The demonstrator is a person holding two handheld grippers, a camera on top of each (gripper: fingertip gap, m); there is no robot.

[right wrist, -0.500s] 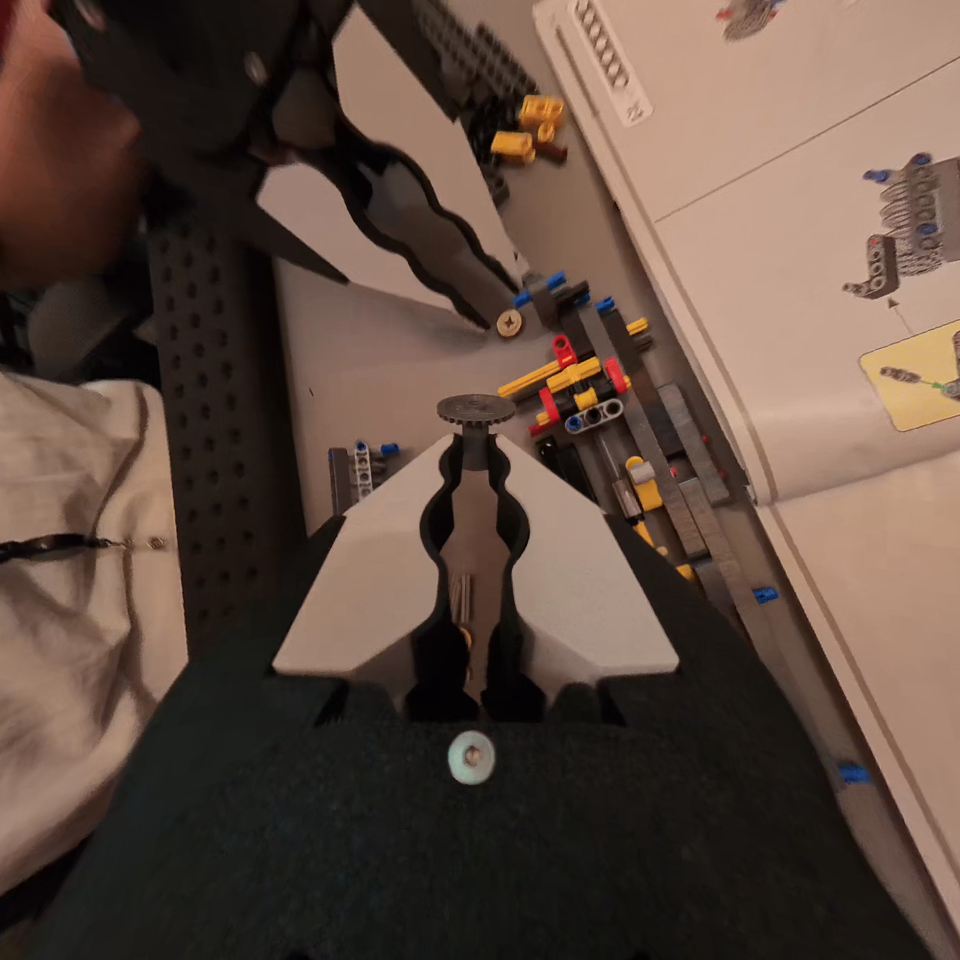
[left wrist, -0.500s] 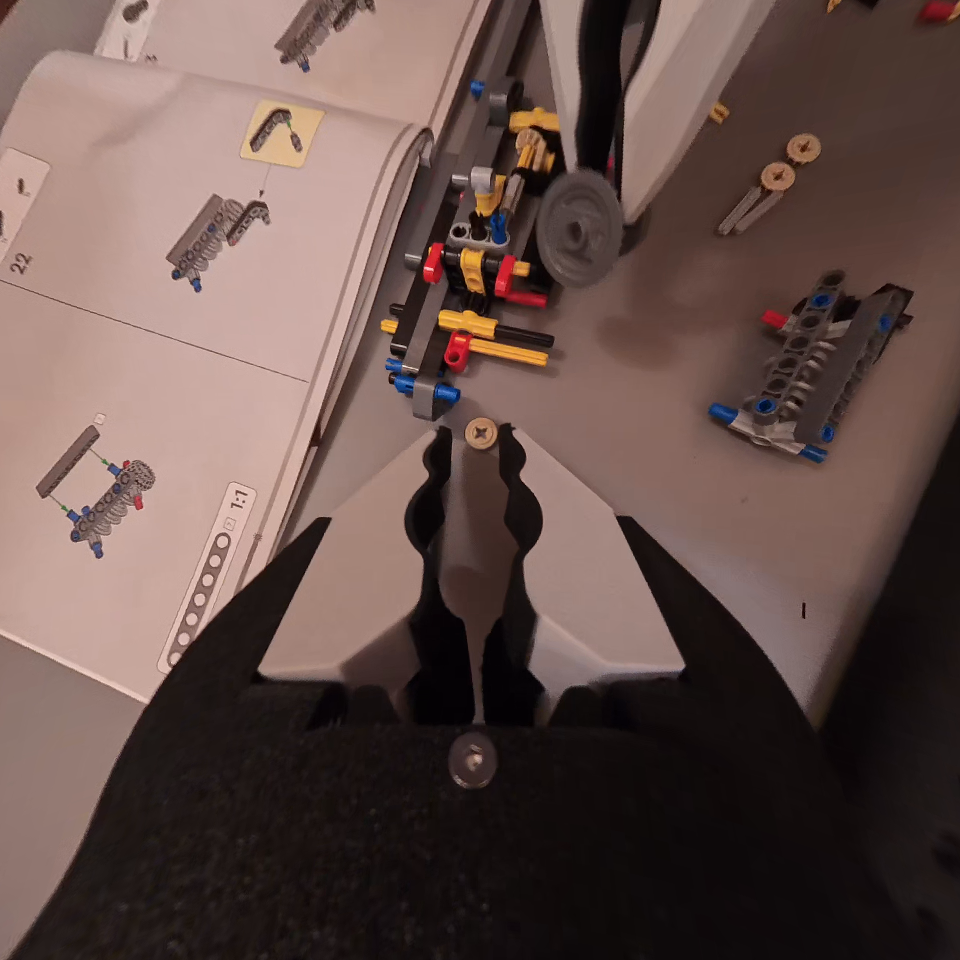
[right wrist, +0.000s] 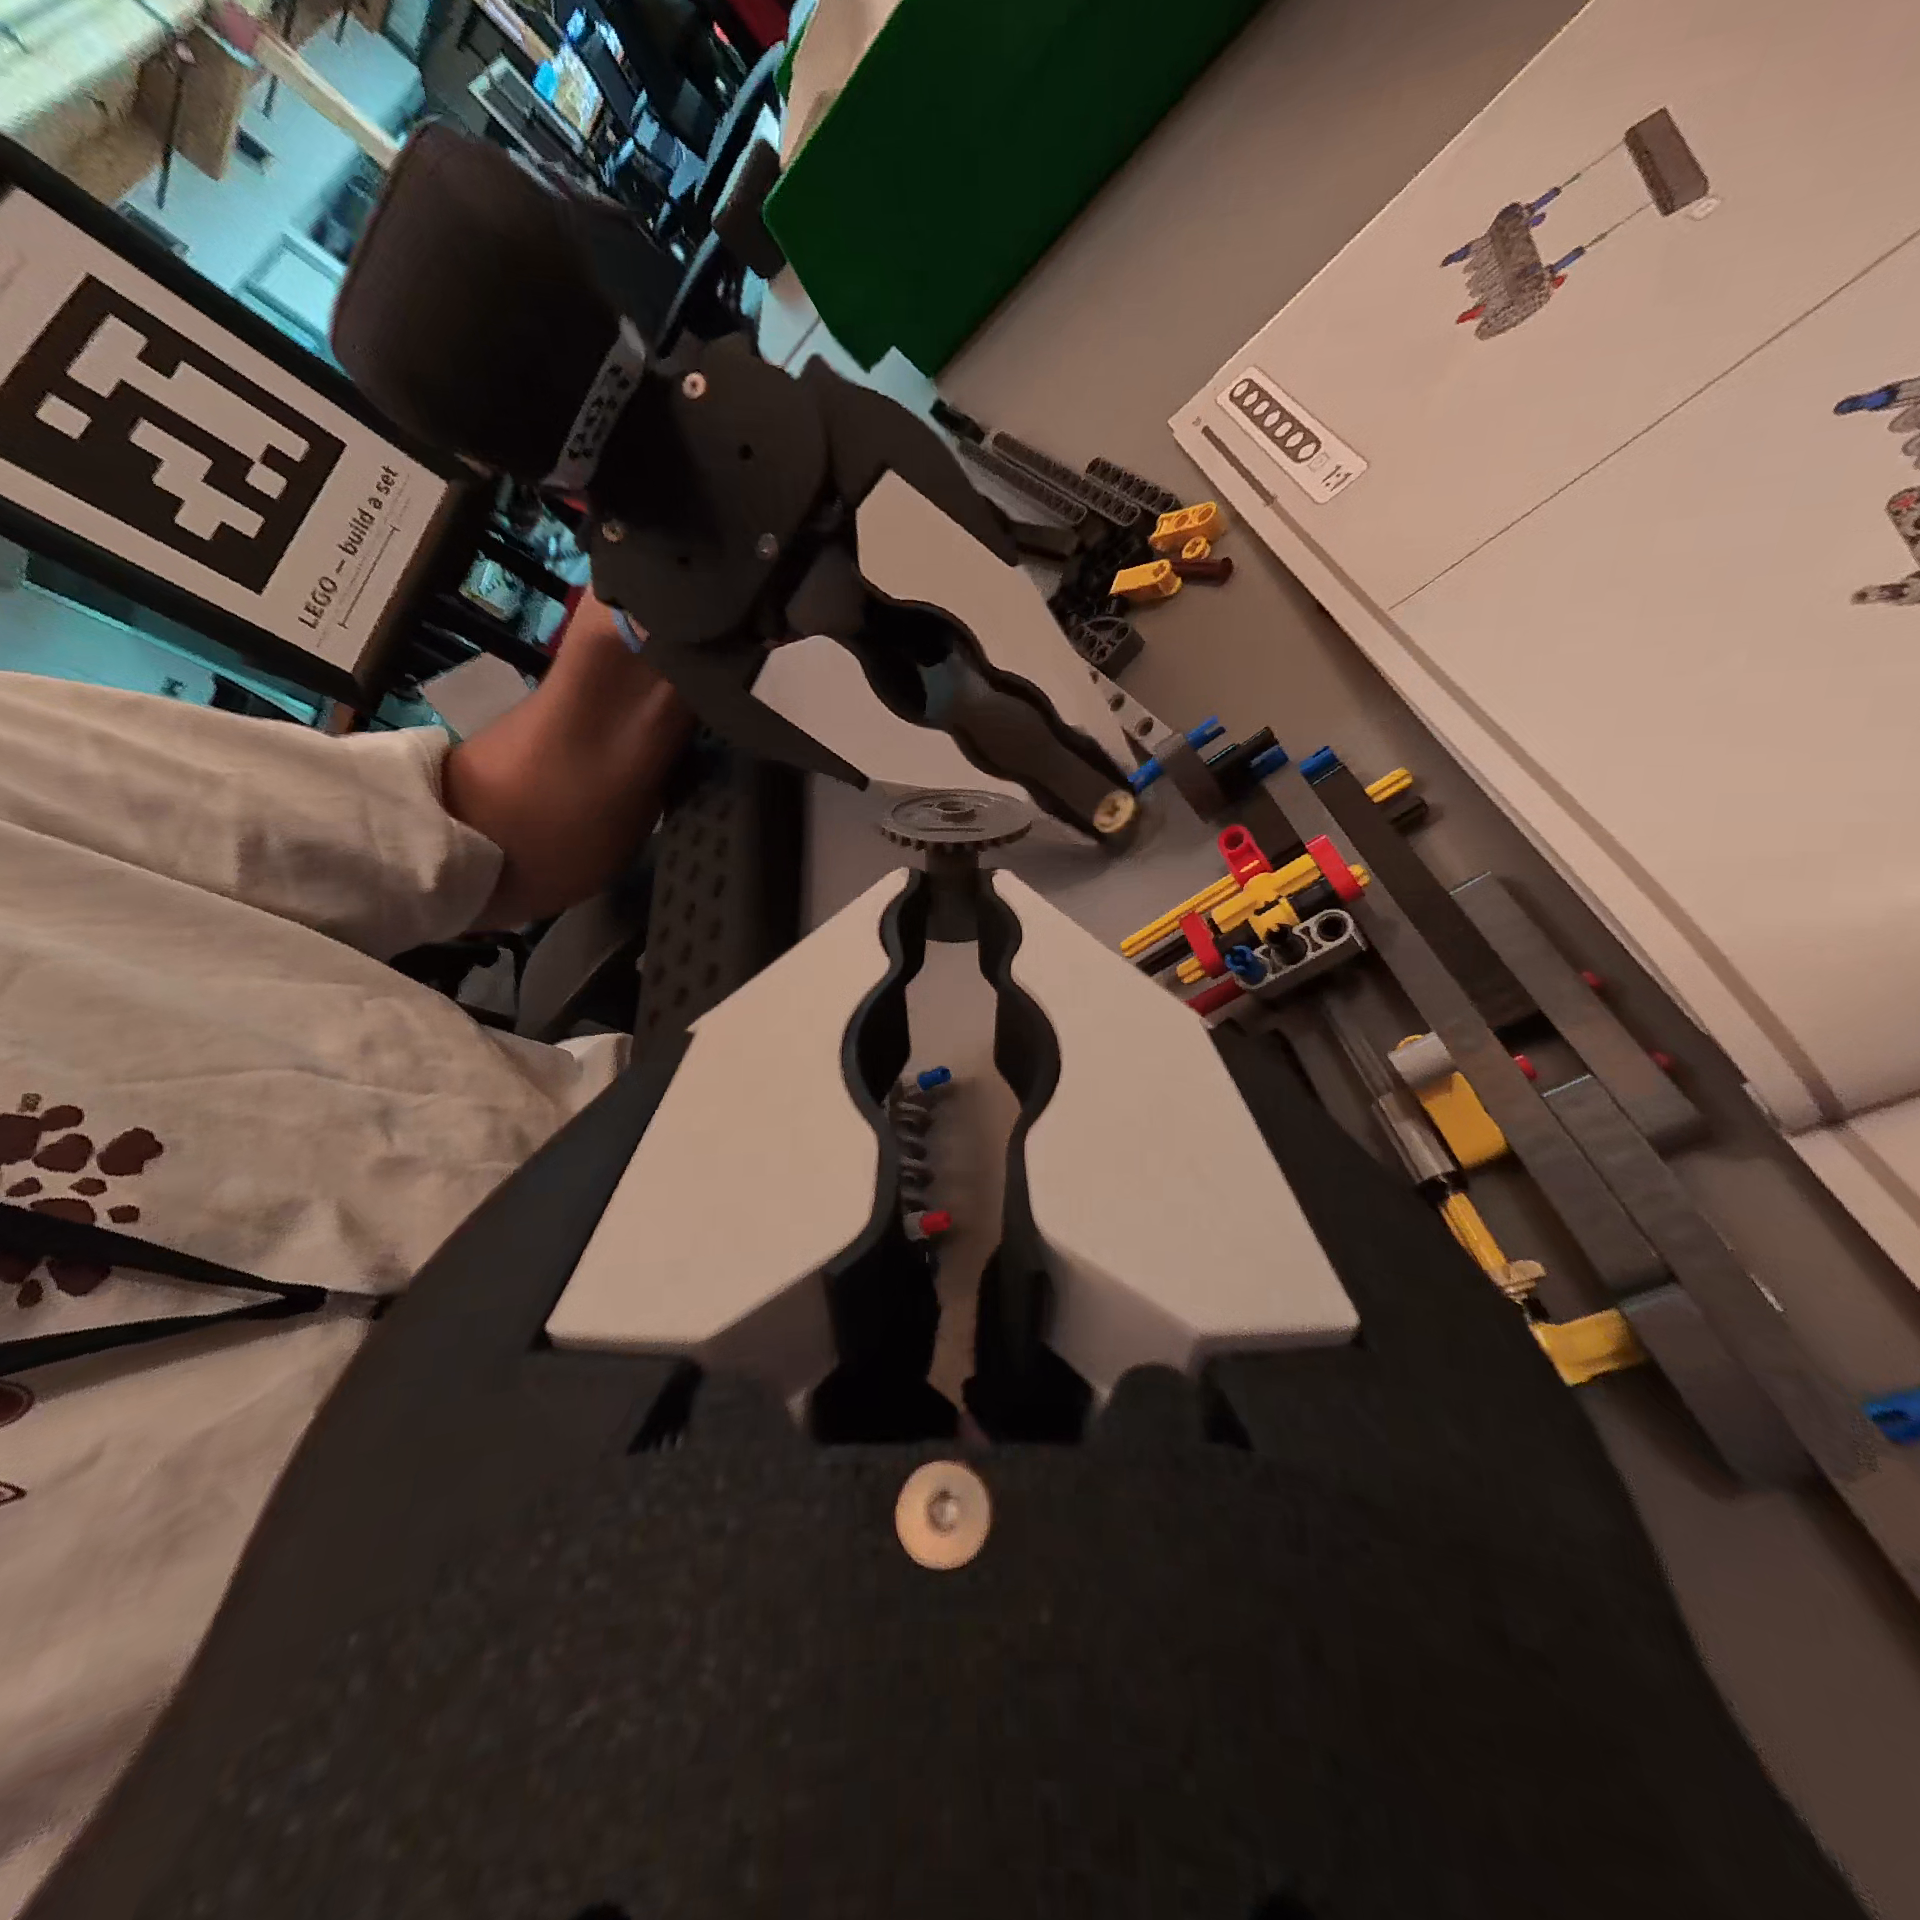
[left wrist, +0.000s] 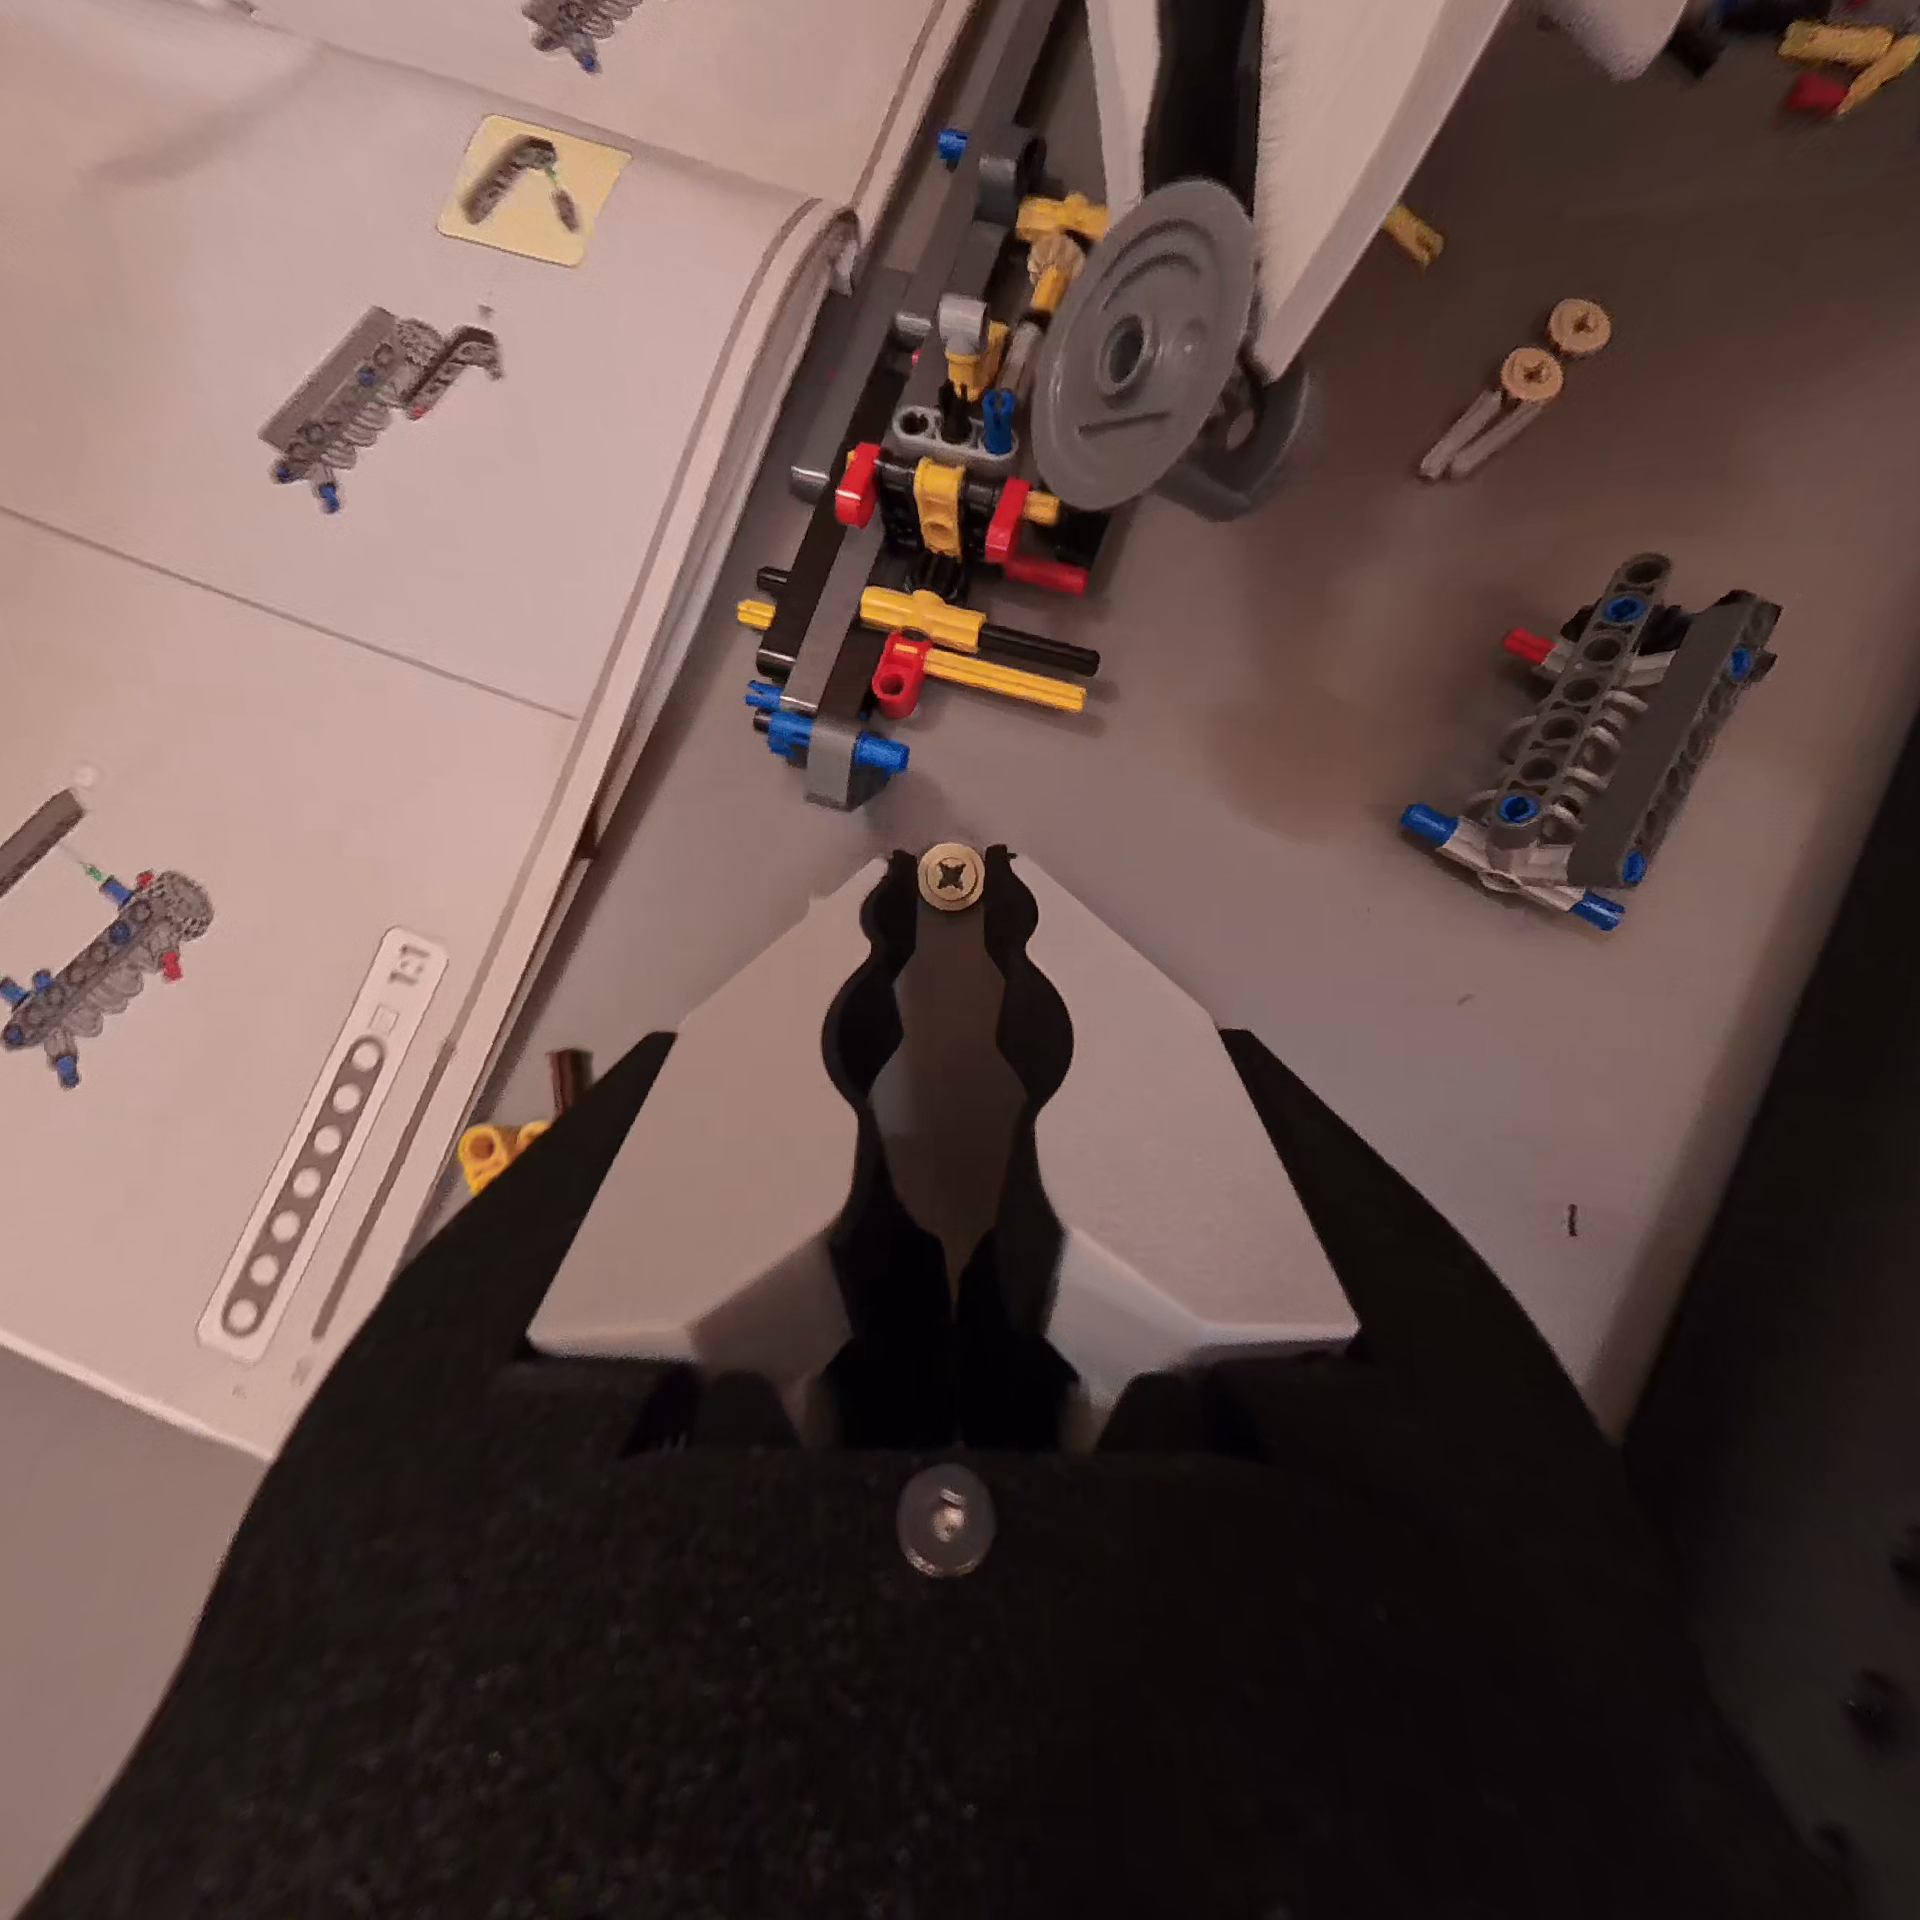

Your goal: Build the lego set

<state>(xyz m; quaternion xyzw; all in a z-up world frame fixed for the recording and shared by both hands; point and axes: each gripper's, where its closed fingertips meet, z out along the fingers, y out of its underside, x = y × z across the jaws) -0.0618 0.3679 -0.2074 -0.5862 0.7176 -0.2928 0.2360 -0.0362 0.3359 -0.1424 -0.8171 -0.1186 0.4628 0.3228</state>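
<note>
My left gripper (left wrist: 951,871) is shut on a small tan round piece (left wrist: 951,878) with a cross hole, held low over the grey table just short of the long chassis build (left wrist: 914,520). My right gripper (right wrist: 951,878) is shut on the hub of a dark grey toothed disc (right wrist: 956,819). In the left wrist view that disc (left wrist: 1143,343) hangs over the chassis's right side. In the right wrist view the left gripper (right wrist: 1112,812) and its tan piece (right wrist: 1117,808) are just right of the disc, by the chassis (right wrist: 1278,925).
The open instruction booklet (left wrist: 312,623) lies left of the chassis. A grey engine sub-build (left wrist: 1600,748) and two tan-capped grey axles (left wrist: 1507,405) lie to the right. Loose yellow and black parts (right wrist: 1143,540), a green box (right wrist: 987,156) and a person's sleeve (right wrist: 260,987) show. Across from one pair of fingers to the other is roughly 8 cm.
My right gripper has tilted and moved closer to the left gripper with the disc, so the disc looks larger in the left wrist view. The left gripper has barely moved.
</note>
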